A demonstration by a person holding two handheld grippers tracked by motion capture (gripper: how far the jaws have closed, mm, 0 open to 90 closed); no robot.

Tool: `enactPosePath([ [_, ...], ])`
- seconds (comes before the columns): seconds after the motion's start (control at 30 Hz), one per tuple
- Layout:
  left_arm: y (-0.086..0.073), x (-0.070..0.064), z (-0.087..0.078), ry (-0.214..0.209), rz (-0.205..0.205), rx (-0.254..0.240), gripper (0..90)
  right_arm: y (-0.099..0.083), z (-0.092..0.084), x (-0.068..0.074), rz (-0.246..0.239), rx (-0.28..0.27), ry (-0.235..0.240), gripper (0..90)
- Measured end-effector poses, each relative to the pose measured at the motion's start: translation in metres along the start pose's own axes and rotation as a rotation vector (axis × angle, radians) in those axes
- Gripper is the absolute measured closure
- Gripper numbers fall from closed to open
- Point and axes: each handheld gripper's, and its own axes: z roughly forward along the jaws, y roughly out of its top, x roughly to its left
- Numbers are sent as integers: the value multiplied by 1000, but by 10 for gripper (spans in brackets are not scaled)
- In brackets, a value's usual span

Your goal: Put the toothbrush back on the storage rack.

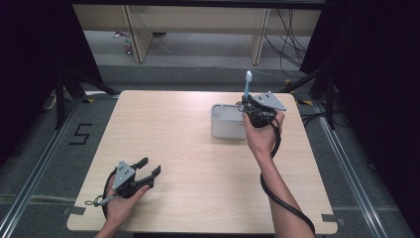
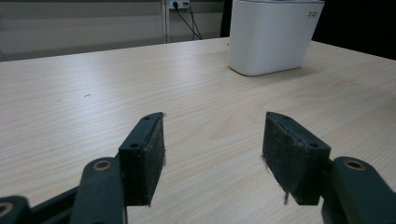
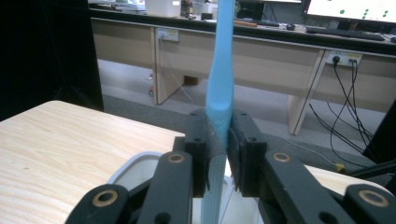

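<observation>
Right gripper [image 1: 246,105] is clamped on a light blue toothbrush [image 1: 247,85], held upright with the white bristle head up, right over the white holder [image 1: 225,121] at about 1 o'clock on the table [image 1: 188,148]. In the right gripper view the pads [image 3: 201,149] pinch the toothbrush [image 3: 219,93] mid-handle; its lower end drops toward the holder's rim [image 3: 135,165] below, whether it touches inside I can't tell. The gripper body and the hand [image 1: 262,131] sit just at the holder's 3 o'clock side, cable trailing down along the forearm. Left gripper [image 1: 148,171] is parked at about 7 o'clock near the front edge, jaws spread, nothing between them; left gripper view shows bare tabletop between the pads [image 2: 148,154] and the holder [image 2: 273,35] well ahead at 1 o'clock, path between them clear wood. Beyond the table at 12 o'clock: desk legs, loose cables on the floor. A "5" is taped on the floor at 9 o'clock.
</observation>
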Motion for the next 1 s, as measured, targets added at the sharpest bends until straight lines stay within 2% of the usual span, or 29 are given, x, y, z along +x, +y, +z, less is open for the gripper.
enactPosePath([
  [0.07, 0, 0, 0, 0, 0, 0, 385, 0, 1, -2, -15, 2, -5, 789],
  [0.17, 0, 0, 0, -1, 2, 0, 385, -1, 3, -5, -13, 7, -16, 789],
  [0.2, 1, -1, -1, 6, 3, 15, 385, -1, 4, -6, -13, 6, -18, 789],
  [0.23, 1, 0, -1, 5, 3, 14, 386, -2, 4, -6, 0, 14, -23, 789],
  [0.3, 0, 0, -1, 3, 1, 10, 385, -3, 7, -9, -6, 4, -24, 789],
  [0.33, 0, 0, 0, -2, 1, 0, 386, -3, 7, -9, 2, 19, -29, 789],
  [0.37, 0, 0, 0, -1, 0, 0, 385, -3, 8, -11, -12, 8, -31, 789],
  [0.67, 0, 0, 0, 1, 2, 8, 386, -9, 15, -19, 11, 35, -39, 788],
  [0.8, 1, 0, -1, 2, 5, 15, 386, -10, 17, -20, 17, 28, -46, 788],
  [0.83, 1, 0, -1, 3, 4, 15, 386, -10, 17, -21, 6, 32, -44, 788],
  [0.93, 0, 0, 0, -3, -1, 1, 387, -11, 17, -21, 6, 37, -49, 788],
  [1.0, 1, -1, -1, 3, 4, 15, 386, -12, 18, -21, 19, 43, -49, 788],
])
